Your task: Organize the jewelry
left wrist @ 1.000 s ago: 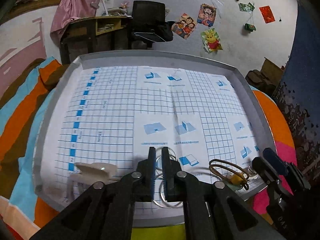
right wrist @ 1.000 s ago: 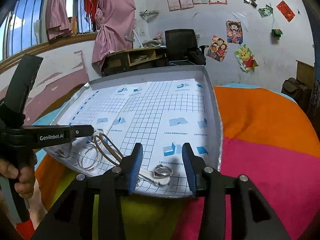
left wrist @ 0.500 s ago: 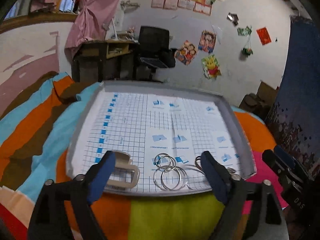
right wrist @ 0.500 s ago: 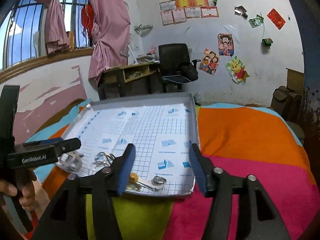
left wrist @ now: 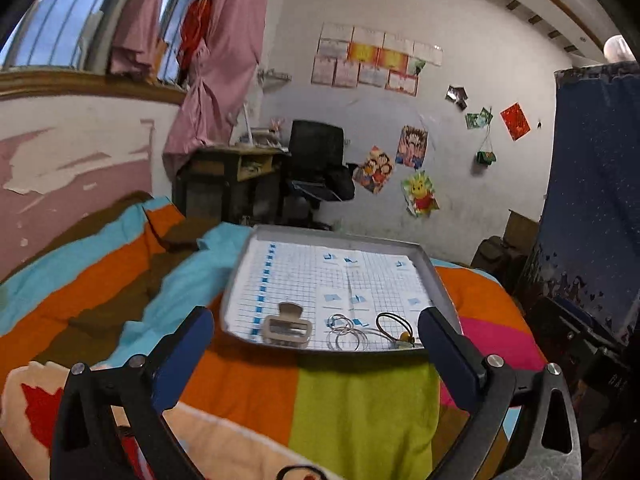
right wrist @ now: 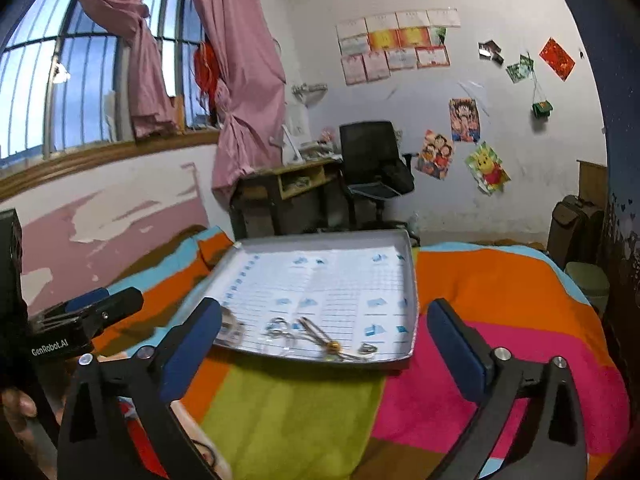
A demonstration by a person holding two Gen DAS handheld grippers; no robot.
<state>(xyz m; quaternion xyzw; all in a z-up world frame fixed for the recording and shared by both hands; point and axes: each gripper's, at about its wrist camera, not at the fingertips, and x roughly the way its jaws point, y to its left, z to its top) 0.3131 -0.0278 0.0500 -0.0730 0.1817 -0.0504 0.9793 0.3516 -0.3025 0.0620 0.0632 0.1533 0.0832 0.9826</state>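
Above bedspread [left wrist: 360,400]: tongs [left wrist: 316,330] opening, empty.

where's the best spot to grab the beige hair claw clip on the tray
Probably the hair claw clip by its two long side bars, coming from above. It lies flat at the near left of the tray, apart from the silver rings, so there is room for the fingers on either side. Its raised handle tab at the far end would be a smaller, trickier hold.

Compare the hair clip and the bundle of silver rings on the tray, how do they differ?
The hair clip is a chunky, beige, boxy piece; the silver rings are thin metallic wire loops, overlapping. The clip lies further left in the left wrist view, the rings nearer the middle. Both rest along the tray near edge, held by no claw.
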